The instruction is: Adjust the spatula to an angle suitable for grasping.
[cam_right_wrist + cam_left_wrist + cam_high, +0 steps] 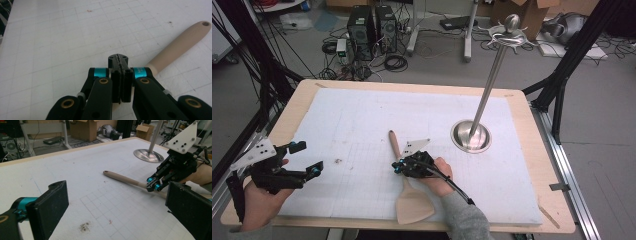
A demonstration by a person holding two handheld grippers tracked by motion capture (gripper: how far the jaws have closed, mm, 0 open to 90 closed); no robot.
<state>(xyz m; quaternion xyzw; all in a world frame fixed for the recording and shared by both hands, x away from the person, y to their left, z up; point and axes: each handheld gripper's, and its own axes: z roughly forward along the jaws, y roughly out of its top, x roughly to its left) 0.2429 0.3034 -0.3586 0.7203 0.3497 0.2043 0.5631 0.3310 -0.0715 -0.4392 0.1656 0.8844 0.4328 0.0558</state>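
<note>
The wooden spatula (406, 185) lies on the table (532, 150), handle pointing away from the person, blade near the front edge. The right gripper (398, 168) sits directly over its handle, jaws pressed together on nothing. The left gripper (309, 160), jaws wide and empty, hovers well apart.

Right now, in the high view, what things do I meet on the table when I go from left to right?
Left tool → wooden spatula → right tool, shut above the spatula's handle → round metal base of the stand, with its pole leaning right toward the top.
</note>
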